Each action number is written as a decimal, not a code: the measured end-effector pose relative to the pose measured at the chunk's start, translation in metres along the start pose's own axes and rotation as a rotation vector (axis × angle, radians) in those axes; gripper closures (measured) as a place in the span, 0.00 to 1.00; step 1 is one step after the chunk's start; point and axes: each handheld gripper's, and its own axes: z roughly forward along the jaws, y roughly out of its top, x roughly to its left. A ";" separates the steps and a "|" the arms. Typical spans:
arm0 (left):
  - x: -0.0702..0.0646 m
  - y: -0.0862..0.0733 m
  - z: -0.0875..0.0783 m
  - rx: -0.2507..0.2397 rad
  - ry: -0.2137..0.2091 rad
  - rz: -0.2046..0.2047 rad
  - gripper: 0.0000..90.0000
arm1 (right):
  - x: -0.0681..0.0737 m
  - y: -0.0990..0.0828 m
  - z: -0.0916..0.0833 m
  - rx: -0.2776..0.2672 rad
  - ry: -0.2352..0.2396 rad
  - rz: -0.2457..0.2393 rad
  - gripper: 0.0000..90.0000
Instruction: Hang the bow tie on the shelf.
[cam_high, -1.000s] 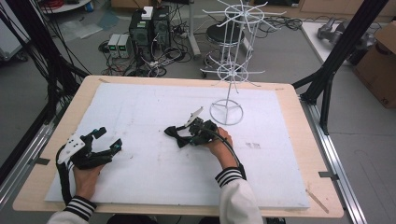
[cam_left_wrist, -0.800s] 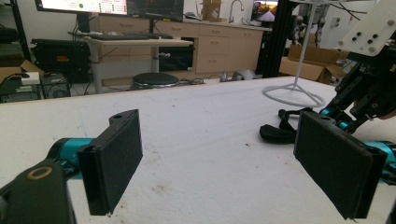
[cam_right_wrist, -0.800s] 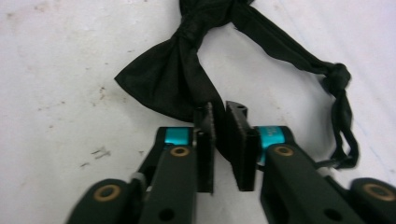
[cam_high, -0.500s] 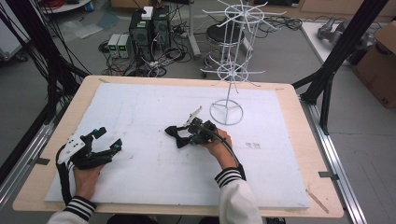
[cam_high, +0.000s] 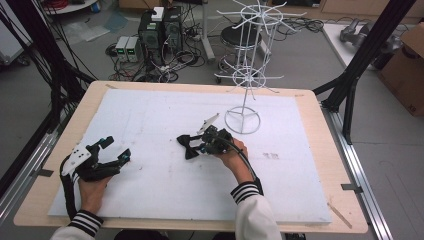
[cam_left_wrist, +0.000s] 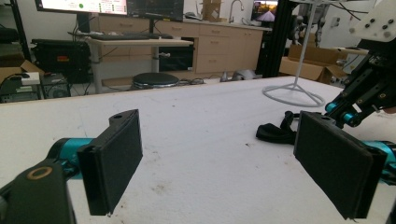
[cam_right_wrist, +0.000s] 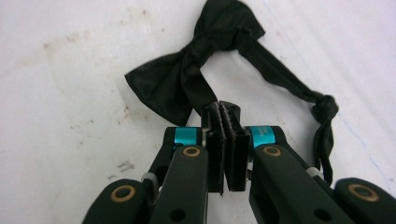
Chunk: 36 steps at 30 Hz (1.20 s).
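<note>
Little has shifted: right gripper (cam_right_wrist: 227, 112) stays over the black bow tie (cam_right_wrist: 187, 74), jaws pressed together, tips touching its lower edge; strap trails rightward. Left gripper (cam_left_wrist: 219, 158) rests spread wide, bow tie well ahead on the table (cam_high: 150, 115).

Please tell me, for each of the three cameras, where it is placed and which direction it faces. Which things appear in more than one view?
High view: above the person's side, looking forward and down on the table; both forearms, left gripper, right gripper.
Left gripper view: low, looking across the table between its open jaws toward the wire stand.
Right gripper view: close, looking down past its shut jaws at the bow tie.
Shared: the bow tie is in all three; the stand in the first two.
</note>
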 end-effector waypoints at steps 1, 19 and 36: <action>0.000 0.000 0.000 0.000 0.000 0.001 0.17 | 0.000 0.000 -0.002 -0.010 0.000 0.007 0.99; 0.000 0.000 0.000 0.002 0.000 0.004 0.17 | 0.017 0.000 -0.039 -0.287 -0.058 0.011 0.99; 0.000 0.000 0.000 0.001 0.001 0.002 0.17 | 0.022 -0.006 -0.080 -0.444 -0.163 0.023 0.99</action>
